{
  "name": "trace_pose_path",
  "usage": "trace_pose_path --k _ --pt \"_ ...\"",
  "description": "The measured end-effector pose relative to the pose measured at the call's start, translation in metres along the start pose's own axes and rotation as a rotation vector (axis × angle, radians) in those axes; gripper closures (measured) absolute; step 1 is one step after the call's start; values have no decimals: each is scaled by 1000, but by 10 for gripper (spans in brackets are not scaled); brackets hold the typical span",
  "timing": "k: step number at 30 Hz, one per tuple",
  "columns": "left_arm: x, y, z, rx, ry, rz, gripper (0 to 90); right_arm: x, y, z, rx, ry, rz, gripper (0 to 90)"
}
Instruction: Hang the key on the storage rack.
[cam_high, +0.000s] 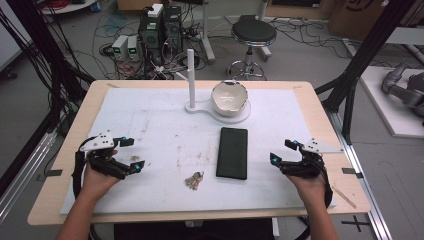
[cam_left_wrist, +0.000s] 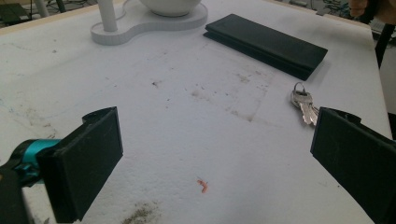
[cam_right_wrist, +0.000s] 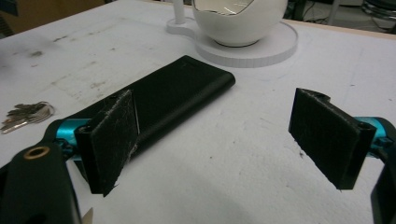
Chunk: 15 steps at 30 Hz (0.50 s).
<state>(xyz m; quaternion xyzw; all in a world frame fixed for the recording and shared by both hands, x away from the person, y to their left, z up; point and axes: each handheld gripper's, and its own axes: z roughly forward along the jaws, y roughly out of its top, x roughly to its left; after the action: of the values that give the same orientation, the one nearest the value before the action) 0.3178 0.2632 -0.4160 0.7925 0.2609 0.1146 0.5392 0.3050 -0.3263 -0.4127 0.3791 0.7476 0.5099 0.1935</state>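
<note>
- both claws stand apart and empty: left gripper (cam_high: 131, 152), right gripper (cam_high: 281, 151).
- to lift the keys (cam_high: 194, 180), come in low and pinch the ring.
- keep clear of the wallet (cam_high: 232, 152).

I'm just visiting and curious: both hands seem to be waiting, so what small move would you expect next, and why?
Probably the right gripper eases toward the black case. Its jaws stand open and empty, and in the right gripper view the case lies just beyond them. The left gripper is open too, with the keys lying nearby, so that move is also possible.
</note>
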Motion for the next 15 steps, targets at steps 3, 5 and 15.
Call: trace_pose_path --k 3,5,15 --pt "0 0 0 -2 -4 -1 22 0 0 1 7 19 0 162" --pt "-1 -1 -1 -4 -4 -5 22 1 1 2 1 28 -11 162" --pt "-8 2 8 -16 -62 -10 22 1 1 5 32 35 -23 162"
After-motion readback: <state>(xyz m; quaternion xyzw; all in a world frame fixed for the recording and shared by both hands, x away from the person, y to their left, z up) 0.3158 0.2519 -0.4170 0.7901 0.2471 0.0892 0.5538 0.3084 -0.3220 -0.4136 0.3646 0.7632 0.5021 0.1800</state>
